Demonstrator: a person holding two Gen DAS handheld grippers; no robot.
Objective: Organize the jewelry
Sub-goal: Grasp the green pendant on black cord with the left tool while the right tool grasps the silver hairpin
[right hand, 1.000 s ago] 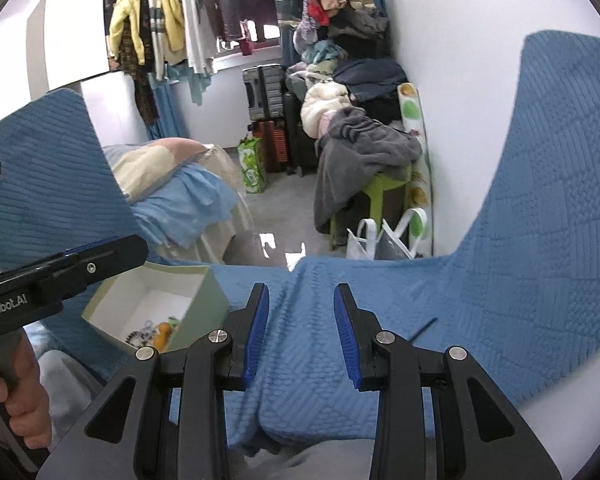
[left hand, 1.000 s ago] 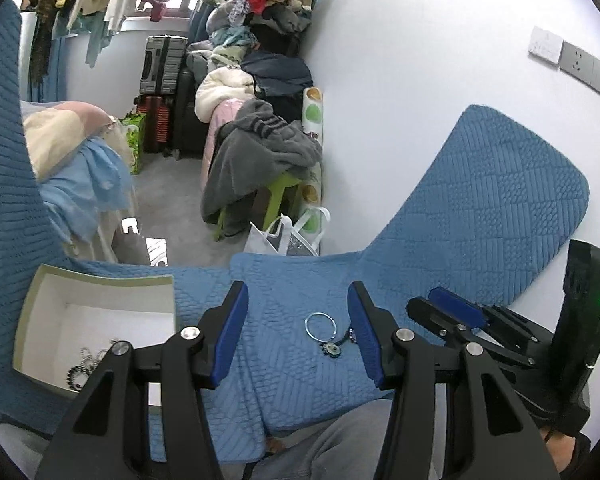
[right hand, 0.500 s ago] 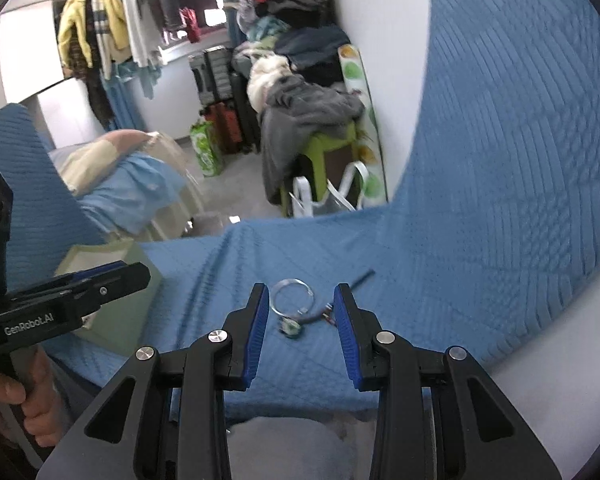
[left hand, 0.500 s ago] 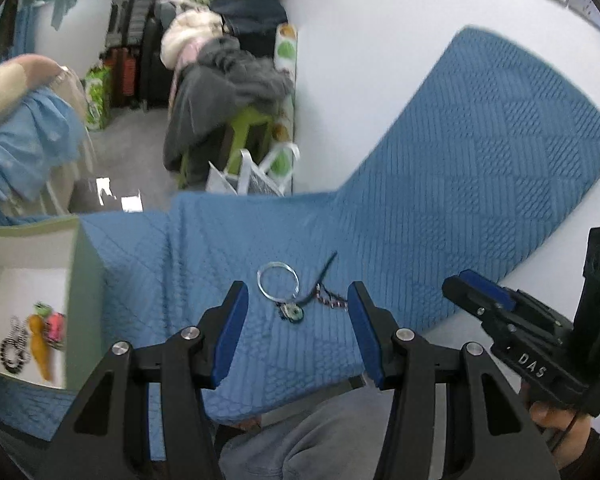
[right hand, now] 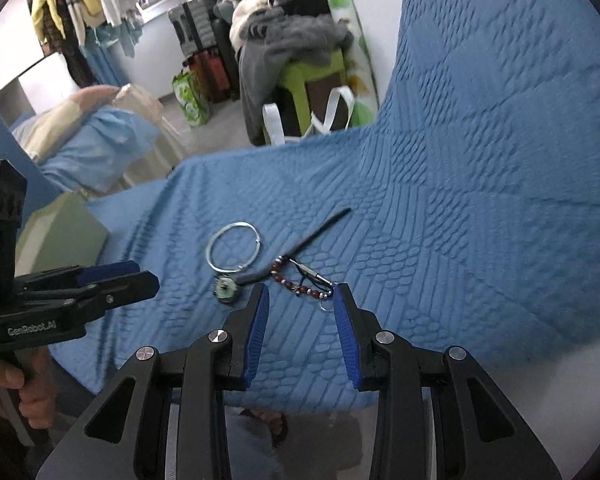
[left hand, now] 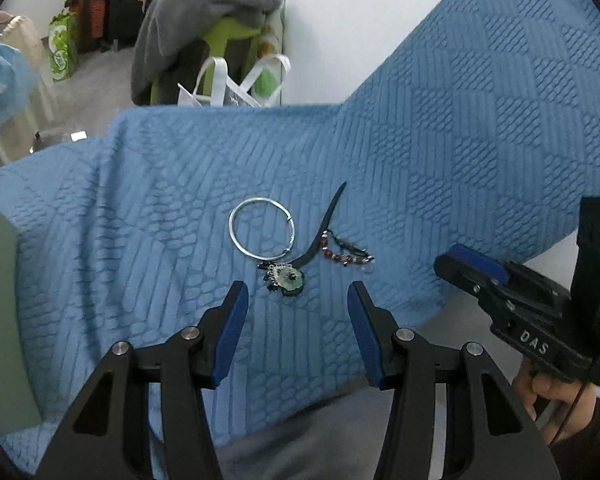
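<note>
Printed "GenRobot.AI" on the left gripper (right hand: 112, 284) at the left of the right wrist view; "DAS" on the right gripper (left hand: 466, 270) at the right of the left wrist view. Pale green box (right hand: 62, 236) at far left on the blue quilted cover (left hand: 440, 152), contents hidden. Mid-cover: silver bangle (left hand: 261, 227), green pendant (left hand: 290, 278) just below it, dark cord (left hand: 326, 224), red bead strand (left hand: 346, 256) rightmost. Both grippers' fingers apart, gripping nothing, left wider, right narrower, just short of the beads.
</note>
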